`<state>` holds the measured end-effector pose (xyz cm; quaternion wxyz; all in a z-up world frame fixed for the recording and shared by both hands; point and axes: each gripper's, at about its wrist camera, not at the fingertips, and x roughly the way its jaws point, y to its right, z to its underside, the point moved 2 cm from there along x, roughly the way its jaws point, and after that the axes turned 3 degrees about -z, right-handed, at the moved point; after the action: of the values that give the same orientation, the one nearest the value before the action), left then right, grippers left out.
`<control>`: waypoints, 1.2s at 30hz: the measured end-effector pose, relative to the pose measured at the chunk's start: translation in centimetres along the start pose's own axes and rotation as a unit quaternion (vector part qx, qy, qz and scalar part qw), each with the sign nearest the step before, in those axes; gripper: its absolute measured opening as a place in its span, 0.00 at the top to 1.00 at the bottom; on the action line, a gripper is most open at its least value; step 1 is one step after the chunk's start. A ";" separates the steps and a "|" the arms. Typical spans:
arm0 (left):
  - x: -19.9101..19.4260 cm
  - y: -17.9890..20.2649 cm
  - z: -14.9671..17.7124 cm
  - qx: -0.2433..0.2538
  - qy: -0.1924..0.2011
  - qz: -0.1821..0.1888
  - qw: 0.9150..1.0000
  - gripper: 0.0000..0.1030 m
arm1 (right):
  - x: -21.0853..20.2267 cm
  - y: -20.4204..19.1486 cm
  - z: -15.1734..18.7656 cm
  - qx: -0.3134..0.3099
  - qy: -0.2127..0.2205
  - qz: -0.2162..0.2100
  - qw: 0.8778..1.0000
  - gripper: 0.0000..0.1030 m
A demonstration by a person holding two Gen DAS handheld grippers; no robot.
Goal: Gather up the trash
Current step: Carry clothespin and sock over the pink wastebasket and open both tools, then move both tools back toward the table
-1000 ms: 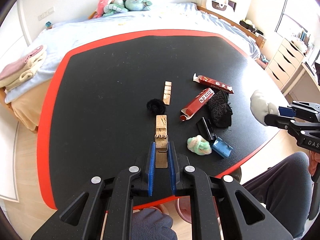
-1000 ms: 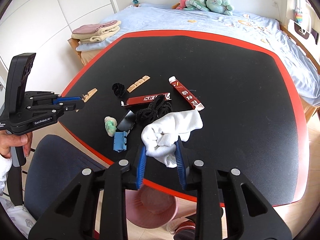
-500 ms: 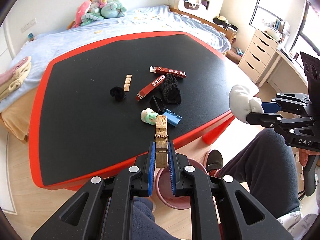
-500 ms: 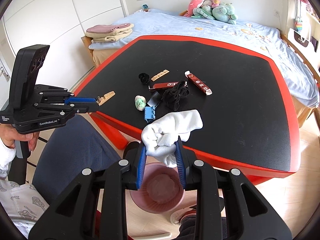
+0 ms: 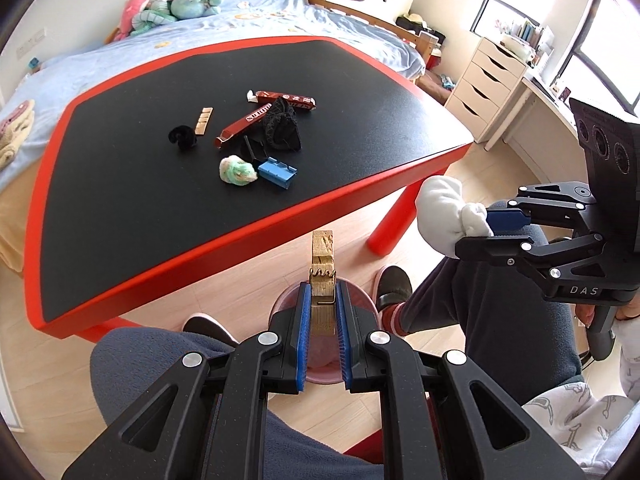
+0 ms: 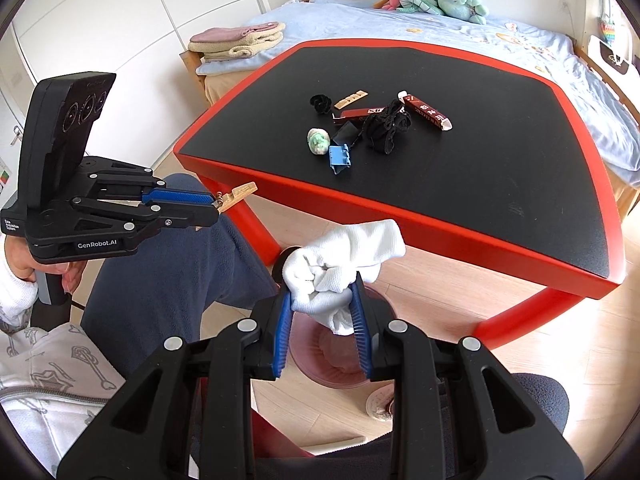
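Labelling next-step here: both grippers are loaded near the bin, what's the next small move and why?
Probably open the left gripper. Its blue pads clamp the wooden clothespin above the round pink plastic bin, so it should drop in. The right gripper, shut on the crumpled white sock, also hangs over that bin and could release next.

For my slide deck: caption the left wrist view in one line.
Left claw grips a wooden clothespin above the pink trash bin, beside the red-edged black table.
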<state>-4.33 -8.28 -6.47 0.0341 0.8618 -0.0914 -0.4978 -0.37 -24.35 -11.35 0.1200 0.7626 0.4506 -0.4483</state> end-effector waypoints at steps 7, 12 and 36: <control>0.1 0.4 0.4 0.001 -0.005 0.011 1.000 0.88 | 0.1 -0.4 0.7 -0.002 -0.001 -0.006 1.000 0.73; 0.1 0.2 0.4 -0.005 -0.003 0.009 1.000 0.73 | -0.2 -0.2 0.6 -0.002 0.011 0.011 1.000 0.22; -1.1 -1.8 -0.2 -0.022 0.038 -0.058 0.997 0.08 | -0.1 1.6 0.3 0.035 0.011 0.034 0.999 0.05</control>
<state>-4.46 -6.28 -5.76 0.0272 0.8829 -0.0289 -0.4679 0.68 -25.53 -11.80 0.1033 0.7862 0.4094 -0.4512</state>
